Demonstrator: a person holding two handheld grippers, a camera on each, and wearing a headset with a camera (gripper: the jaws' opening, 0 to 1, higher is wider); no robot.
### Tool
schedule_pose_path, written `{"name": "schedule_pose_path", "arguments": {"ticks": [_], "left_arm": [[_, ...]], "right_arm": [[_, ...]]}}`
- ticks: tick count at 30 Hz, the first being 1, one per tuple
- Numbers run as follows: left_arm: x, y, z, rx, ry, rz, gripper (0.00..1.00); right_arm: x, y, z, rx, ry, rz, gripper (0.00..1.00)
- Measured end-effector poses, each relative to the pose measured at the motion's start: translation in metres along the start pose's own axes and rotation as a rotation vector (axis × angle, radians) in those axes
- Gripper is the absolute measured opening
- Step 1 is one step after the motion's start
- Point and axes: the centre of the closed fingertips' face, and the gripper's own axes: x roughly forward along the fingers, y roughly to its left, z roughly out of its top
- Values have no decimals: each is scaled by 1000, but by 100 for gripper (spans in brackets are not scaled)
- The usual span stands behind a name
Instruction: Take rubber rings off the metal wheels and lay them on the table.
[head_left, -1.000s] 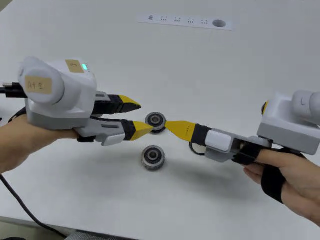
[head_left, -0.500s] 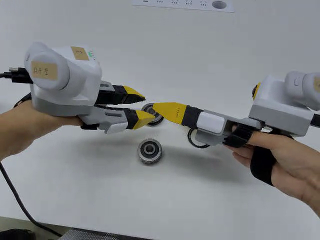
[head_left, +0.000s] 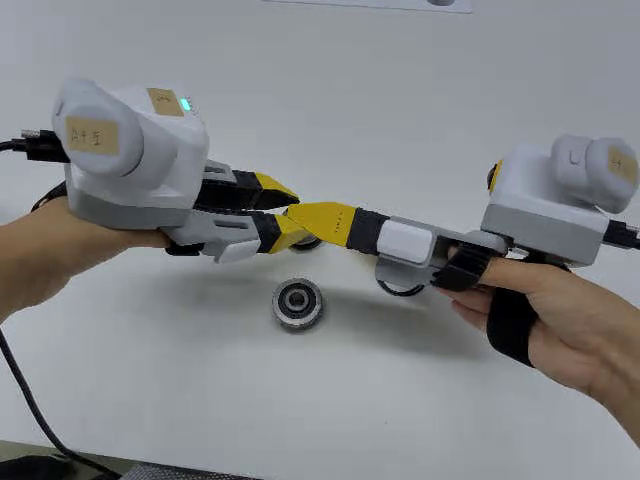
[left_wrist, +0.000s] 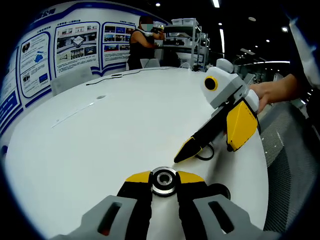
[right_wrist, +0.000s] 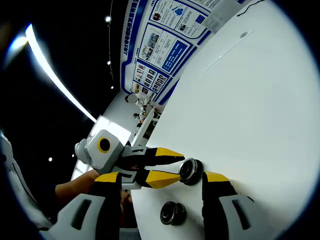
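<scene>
Left gripper (head_left: 288, 213) clamped on metal wheel (left_wrist: 164, 181), pinching at 3 and 9 o'clock, just above table (head_left: 400, 120). Rubber ring (left_wrist: 153, 184) probably soft, stretchy, grabby; wheel hard. Hook ring at free 12 o'clock edge imo. Right gripper (left_wrist: 207, 147) jaws wide apart. Second wheel (head_left: 298, 303) at 6 o'clock of it. 1 s back right tip sat off at 3 o'clock, now over wheel.

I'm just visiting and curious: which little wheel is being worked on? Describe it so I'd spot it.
On the white table, look at the left hand-held gripper. The wheel is pinched between its yellow tips. Its twin lies alone on the table, apart, touched by nothing.
</scene>
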Motion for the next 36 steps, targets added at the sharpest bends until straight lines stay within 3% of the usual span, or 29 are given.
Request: {"name": "schedule_pose_path", "arguments": {"ticks": [4,16,22,23,24,36], "left_arm": [[2,-1,-4,2,19,-12,20],[2,1,-5,17,19,-12,16],[2,1,-4,55,26,-14,16],[2,-1,-7,71,45,-24,14],[4,0,-4,104,28,-21,14],[6,2,-6,92,49,-18,13]], "right_arm": [[3,-1,1,8,0,0,67],[8,-3,0,17,4,1,67],[10,-3,0,20,3,4,67],[10,-3,0,20,4,3,67],[10,-3,0,20,5,3,67],[11,-3,-1,24,2,5,67]]}}
